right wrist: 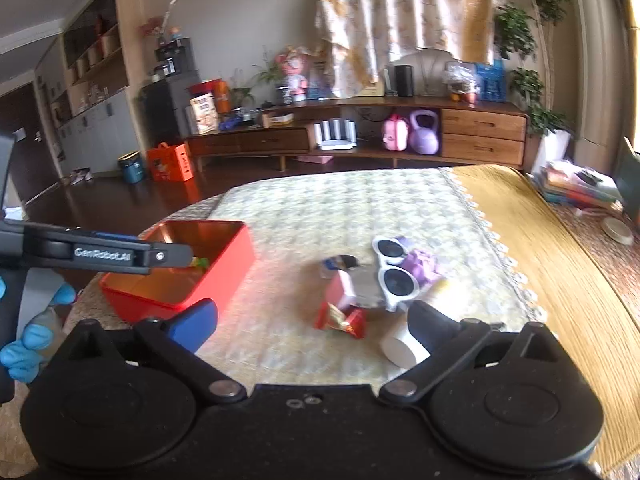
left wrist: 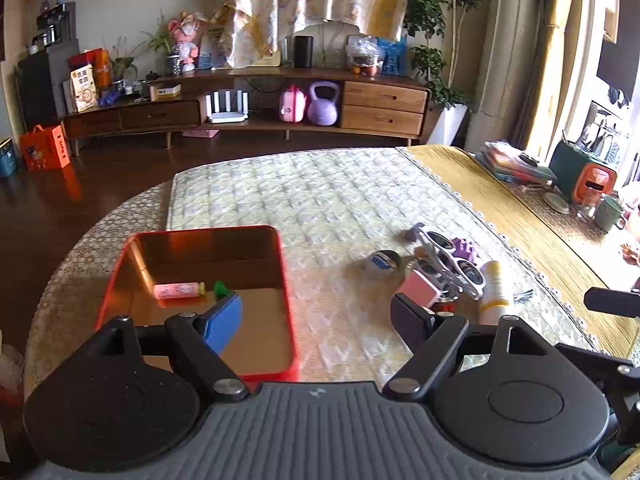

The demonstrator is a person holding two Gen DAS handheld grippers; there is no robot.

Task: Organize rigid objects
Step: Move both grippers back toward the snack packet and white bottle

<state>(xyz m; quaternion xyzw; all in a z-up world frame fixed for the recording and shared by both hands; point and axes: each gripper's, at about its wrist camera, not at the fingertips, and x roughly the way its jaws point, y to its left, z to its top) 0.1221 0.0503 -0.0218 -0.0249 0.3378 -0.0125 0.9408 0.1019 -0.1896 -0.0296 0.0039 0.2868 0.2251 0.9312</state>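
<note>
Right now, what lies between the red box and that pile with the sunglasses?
Only bare quilted tablecloth separates the red box from the white sunglasses pile; both wrist views show it.

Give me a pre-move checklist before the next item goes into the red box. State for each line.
1. Left hand-held gripper empty, jaws apart: ok.
2. Right hand-held gripper empty, jaws apart: ok.
3. Red box open with free floor space beside the pink tube and green piece: ok.
4. Pile unsorted: white sunglasses, pink block, tape roll, white bottle, red wrapper lie outside the box: not ok.
5. Sunglasses free to lift: they lie on other items; whether they are tangled, cannot tell.
6. Grippers apart from each other: the left one's finger shows over the box in the right view, clear of the pile: ok.
</note>
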